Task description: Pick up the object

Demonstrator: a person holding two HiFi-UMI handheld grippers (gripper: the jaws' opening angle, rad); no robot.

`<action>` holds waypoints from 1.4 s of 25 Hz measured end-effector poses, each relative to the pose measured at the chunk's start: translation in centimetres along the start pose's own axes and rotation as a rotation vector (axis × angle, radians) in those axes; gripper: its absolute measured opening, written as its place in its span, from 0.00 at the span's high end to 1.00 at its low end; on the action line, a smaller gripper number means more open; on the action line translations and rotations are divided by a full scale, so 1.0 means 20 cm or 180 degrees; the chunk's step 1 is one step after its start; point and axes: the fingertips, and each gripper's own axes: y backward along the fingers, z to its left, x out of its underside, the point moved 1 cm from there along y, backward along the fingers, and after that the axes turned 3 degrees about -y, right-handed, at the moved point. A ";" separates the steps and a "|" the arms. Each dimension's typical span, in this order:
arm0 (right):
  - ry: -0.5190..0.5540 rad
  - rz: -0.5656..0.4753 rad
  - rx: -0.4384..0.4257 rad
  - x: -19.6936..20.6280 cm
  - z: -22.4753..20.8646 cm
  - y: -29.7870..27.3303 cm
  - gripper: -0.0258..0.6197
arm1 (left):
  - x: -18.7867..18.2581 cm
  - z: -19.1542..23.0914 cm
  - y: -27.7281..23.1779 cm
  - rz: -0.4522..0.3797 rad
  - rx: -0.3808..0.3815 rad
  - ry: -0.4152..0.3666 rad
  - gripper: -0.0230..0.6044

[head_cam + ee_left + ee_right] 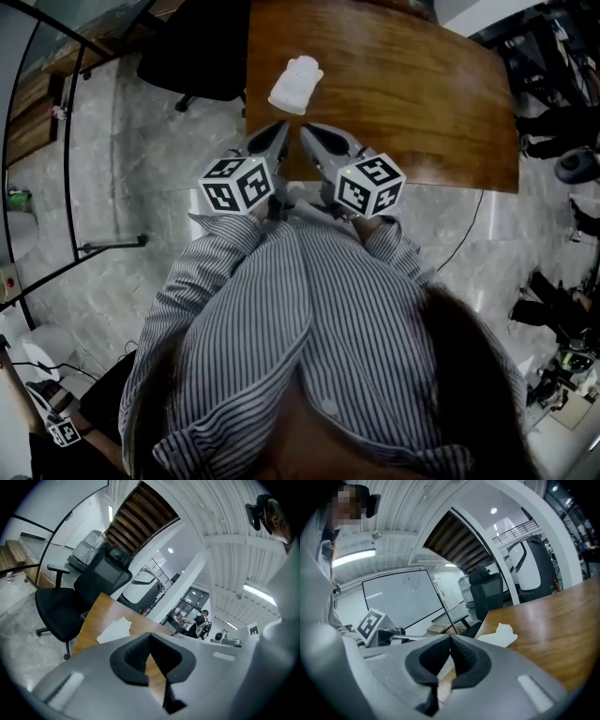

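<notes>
White object [296, 84], perhaps cloth, on wooden table [422, 112]

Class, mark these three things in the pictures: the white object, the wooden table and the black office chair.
white object [296, 84], head view, middle of its upper surface.
wooden table [422, 103], head view, bare tabletop beside the object.
black office chair [192, 52], head view, middle of its black body.

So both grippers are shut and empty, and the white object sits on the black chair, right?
No. The white object lies on the table, not on the chair, as the head view shows. The left gripper and right gripper are indeed shut and empty.
</notes>
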 end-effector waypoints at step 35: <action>0.0971 0.1562 0.0218 -0.04 -0.94 -0.65 0.62 | -0.01 0.41 -0.46 -0.0397 -0.0415 0.1048 0.96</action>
